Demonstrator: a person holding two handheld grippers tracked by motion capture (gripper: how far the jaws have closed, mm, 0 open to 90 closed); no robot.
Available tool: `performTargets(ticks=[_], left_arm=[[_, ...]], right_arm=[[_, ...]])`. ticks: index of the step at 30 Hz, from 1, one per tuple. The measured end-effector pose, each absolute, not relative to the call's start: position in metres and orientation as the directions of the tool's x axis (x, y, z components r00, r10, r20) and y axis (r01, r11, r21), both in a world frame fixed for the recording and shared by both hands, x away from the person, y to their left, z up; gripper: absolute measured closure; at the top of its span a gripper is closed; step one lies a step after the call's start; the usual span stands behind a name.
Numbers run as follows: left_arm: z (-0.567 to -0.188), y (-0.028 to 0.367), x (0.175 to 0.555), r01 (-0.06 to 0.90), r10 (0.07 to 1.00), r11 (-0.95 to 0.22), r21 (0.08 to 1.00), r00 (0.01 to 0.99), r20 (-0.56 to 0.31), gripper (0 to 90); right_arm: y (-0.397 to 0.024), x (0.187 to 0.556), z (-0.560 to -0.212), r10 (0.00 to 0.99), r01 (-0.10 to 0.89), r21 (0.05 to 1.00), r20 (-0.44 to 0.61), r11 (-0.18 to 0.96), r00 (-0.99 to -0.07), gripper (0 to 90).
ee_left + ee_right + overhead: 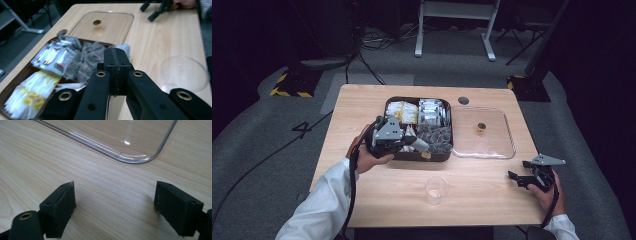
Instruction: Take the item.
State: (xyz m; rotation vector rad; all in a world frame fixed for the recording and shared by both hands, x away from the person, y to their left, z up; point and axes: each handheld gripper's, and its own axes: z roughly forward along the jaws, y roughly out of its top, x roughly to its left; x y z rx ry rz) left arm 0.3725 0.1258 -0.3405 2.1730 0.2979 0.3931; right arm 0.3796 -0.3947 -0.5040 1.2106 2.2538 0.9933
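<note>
Pale wooden table (377, 185) carries a tea tray (418, 156); over its near edge the left gripper (421, 145) pinches a white sachet (124, 48), while the right gripper (113, 205) rests wide open, well apart from the tray.

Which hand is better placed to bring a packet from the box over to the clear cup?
Left. The left gripper is shut on a pale packet at the box edge, near the cup. The right gripper rests open by the lid, empty.

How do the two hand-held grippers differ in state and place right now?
The left hand-held gripper has its jaws shut, seemingly on a white packet; the right hand-held gripper has its jaws wide open with nothing between them. The left is over the box of tea bags; the right is low over bare table. Both are black.
</note>
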Motion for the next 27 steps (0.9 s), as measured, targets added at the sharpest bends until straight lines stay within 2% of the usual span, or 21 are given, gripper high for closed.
performTargets(ticks=[15,27], left_arm=[[-0.356,0.098,0.336,0.004,0.191,-0.613,0.79,0.971,0.143,90.0],[-0.371,0.08,0.322,-0.008,0.113,-0.637,0.771,0.988,0.104,90.0]], right_arm=[[-0.395,0.38,-0.504,0.836,0.556,0.742,-0.011,0.374,-0.548,17.7],[-0.395,0.38,-0.504,0.836,0.556,0.742,-0.011,0.374,-0.548,17.7]])
